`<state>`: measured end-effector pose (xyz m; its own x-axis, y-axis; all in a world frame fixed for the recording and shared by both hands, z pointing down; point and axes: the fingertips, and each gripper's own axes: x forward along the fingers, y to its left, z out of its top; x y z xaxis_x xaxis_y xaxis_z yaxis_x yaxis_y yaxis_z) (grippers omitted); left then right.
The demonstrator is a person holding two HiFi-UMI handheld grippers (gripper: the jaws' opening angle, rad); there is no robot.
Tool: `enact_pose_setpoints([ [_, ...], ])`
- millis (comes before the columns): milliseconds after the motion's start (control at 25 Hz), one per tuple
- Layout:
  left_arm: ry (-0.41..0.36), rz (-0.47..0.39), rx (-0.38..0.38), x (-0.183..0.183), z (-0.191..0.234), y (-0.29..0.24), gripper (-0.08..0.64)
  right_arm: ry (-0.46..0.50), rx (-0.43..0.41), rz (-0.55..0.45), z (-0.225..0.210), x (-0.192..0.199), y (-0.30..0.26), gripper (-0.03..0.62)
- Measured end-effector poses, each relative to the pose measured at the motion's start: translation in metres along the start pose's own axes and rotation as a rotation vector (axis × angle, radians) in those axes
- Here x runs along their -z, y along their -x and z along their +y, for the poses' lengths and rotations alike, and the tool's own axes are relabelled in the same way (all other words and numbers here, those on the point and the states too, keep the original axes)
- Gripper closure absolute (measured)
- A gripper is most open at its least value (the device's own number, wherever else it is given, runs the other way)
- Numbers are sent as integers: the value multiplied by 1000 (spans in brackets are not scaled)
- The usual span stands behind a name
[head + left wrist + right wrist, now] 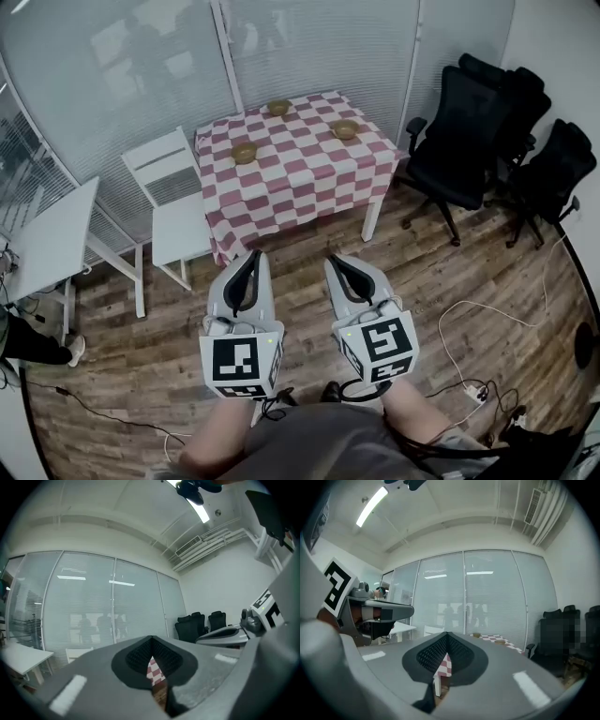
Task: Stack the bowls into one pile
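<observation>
You are standing well back from the table point(300, 183), holding the left gripper point(254, 255) and the right gripper point(332, 260) out toward it, each with its jaws pressed together on nothing, so I judge you are only starting the approach. The far bowl point(278, 107), the left bowl point(245, 152) and the right bowl point(345, 128) are sitting well apart on the table, so the next move is calling for you to walk up, part one gripper's jaws and take a rim. No brand or wording is showing, only the square markers point(237, 361) on the gripper cubes.
</observation>
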<state>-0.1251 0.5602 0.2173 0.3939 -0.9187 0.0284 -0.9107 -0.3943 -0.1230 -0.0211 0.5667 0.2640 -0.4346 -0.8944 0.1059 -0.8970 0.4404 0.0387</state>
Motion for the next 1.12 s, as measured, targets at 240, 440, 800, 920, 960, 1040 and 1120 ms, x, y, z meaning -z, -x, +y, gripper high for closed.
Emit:
enact_pose_setpoints([
  [240,-2,29,-29,9,-5,-6,560,-28,-44,36,-10,15,-7,566],
  [440,-2,47,-42,18,2,-26,560,-40,-73,56,-16,24,-29,566],
  [800,29,59,-67,46,56,-107,560,-29,-94,86,-42,40,-125,566],
  [920,40,61,-75,47,88,-140,560,-28,-105,101,-46,33,-171,566],
  [960,40,63,-75,47,99,-150,560,-33,-108,101,-47,30,-187,566],
  [1040,39,62,-79,46,121,-169,560,-32,-115,99,-48,22,-218,566],
  [1120,37,53,-84,46,140,-187,560,-19,-121,99,-49,16,-245,566],
])
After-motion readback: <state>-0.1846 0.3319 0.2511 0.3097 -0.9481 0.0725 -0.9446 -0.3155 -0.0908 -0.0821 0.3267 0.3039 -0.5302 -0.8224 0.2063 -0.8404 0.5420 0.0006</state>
